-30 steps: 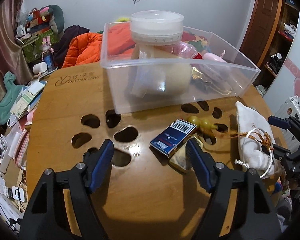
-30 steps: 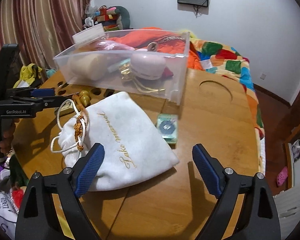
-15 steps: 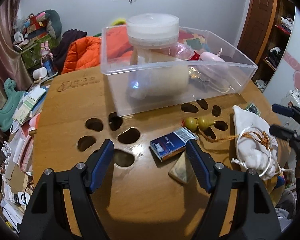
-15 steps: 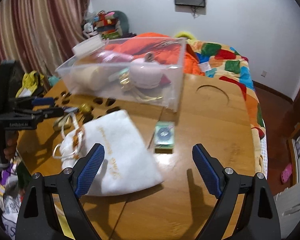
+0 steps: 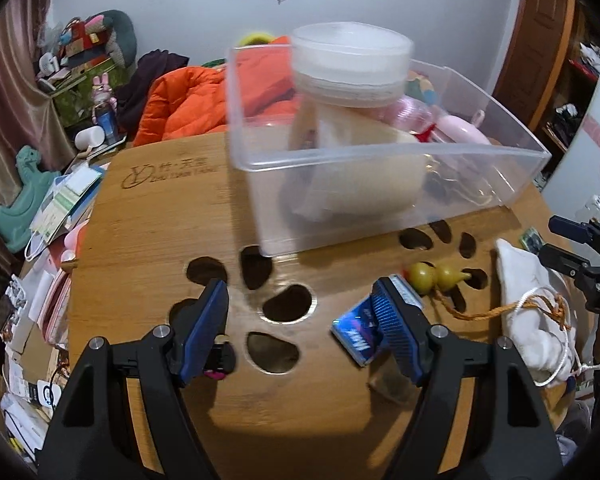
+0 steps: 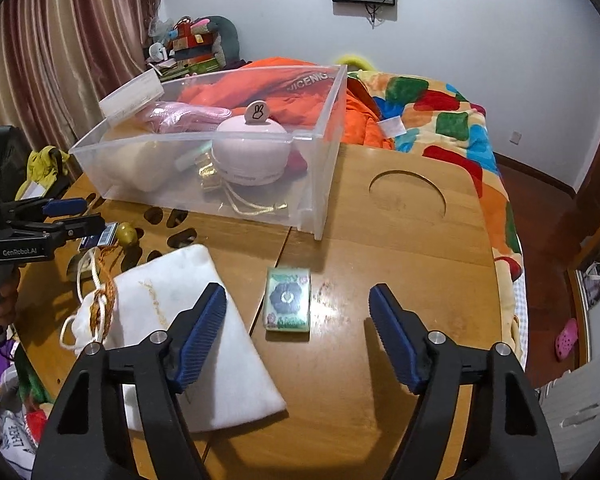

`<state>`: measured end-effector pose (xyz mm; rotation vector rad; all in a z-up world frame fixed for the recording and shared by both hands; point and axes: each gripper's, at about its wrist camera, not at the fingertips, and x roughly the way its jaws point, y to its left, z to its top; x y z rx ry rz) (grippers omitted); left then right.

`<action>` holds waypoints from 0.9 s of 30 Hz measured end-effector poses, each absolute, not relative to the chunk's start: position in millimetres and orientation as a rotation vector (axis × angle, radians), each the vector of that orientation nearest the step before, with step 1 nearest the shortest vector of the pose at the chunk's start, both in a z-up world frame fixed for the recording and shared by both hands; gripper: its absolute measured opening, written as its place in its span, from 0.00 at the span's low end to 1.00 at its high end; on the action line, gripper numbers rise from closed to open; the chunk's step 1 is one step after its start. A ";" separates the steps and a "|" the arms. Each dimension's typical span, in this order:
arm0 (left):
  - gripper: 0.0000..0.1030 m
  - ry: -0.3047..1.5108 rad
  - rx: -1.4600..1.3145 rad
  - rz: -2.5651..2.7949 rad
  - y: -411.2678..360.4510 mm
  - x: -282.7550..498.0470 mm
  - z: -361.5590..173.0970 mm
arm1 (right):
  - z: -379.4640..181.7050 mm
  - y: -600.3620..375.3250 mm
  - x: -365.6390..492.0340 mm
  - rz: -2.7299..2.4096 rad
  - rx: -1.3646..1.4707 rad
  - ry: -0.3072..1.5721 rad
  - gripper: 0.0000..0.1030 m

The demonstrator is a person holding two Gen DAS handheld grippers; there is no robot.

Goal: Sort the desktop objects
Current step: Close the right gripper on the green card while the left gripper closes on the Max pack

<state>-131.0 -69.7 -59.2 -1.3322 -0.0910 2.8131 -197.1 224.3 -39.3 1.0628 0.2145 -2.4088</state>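
1. Since a second ago the right hand-held gripper (image 6: pixel 296 328) has slid off the white pouch (image 6: pixel 204 344) toward the small green box (image 6: pixel 287 299), which now lies between its wide-open, empty jaws; the left hand-held gripper (image 5: pixel 300 320) has drifted left, its right finger now covering part of the blue card box (image 5: pixel 356 330). It is also wide open and holds nothing.
2. Left side: the wooden surface (image 5: pixel 160 216) is smooth, glossy and pierced by paw-shaped holes. A nudged card box could tip into one, judging by how near it lies.
3. Middle: the yellow gourd charm (image 5: pixel 436 276) is rounded and hard, on a braided cord that runs to the pouch; lifting either may drag the other.
4. The clear plastic bin (image 6: pixel 320 184) is rigid and thin-walled, already holding a pink dome-shaped item, a beige roll and a jar.
5. Right side: the green box is flat and glossy-wrapped, so a shallow pinch could let it slip. The pouch is soft, limp cloth with a loose drawstring that could snag a finger.
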 end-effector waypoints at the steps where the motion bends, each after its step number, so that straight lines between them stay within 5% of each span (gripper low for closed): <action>1: 0.73 -0.100 -1.333 2.818 -73.2 -130.6 -59.7 | -39.2 224.8 -198.4 -2.411 1.065 0.210 0.68; 8: 0.72 -0.184 -1.298 2.744 -70.1 -123.7 -54.2 | -42.8 224.3 -207.0 -2.412 1.090 0.205 0.68; 13: 0.73 -0.036 -1.287 2.738 -44.4 -123.1 -58.7 | -48.4 221.2 -207.3 -2.411 1.100 0.213 0.66; 19: 0.71 -0.059 -1.307 2.711 -39.3 -130.5 -61.8 | -51.4 221.4 -208.1 -2.422 1.102 0.187 0.66; 27: 0.71 0.086 -1.295 2.719 -29.5 -121.8 -62.7 | -51.7 221.6 -211.5 -2.432 1.099 0.170 0.54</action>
